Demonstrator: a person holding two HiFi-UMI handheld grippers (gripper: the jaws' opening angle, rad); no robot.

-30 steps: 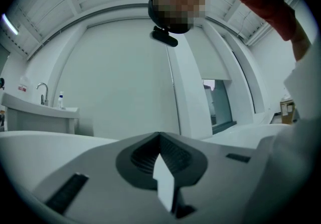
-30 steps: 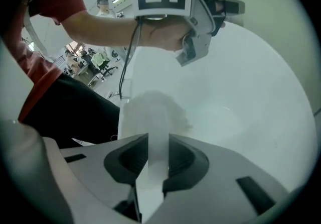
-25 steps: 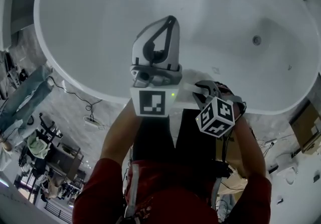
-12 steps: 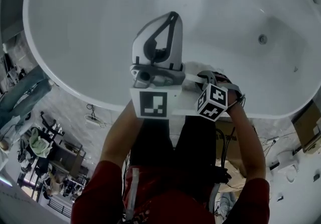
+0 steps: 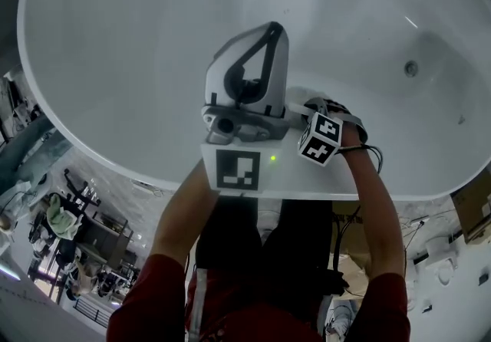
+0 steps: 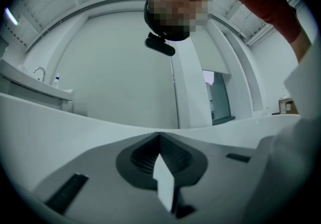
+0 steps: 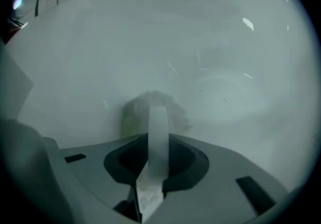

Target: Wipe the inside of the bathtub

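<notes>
Change since earlier: right gripper [image 5: 321, 133] has pushed further over the near rim into the bathtub [image 5: 138, 49].
Head view: left gripper [image 5: 265, 41] is held above the near rim, its tip raised toward the camera. The right gripper is just beside it, inside the tub. The drain [image 5: 411, 68] lies well apart, to the right.
Left gripper view: left gripper [image 6: 161, 168] has its jaws together with nothing between them, and faces wall and ceiling.
Right gripper view: right gripper [image 7: 158, 132] is clamped on a pale cloth [image 7: 135, 112], which lies against the white inner wall of the bathtub [image 7: 225, 67].
</notes>
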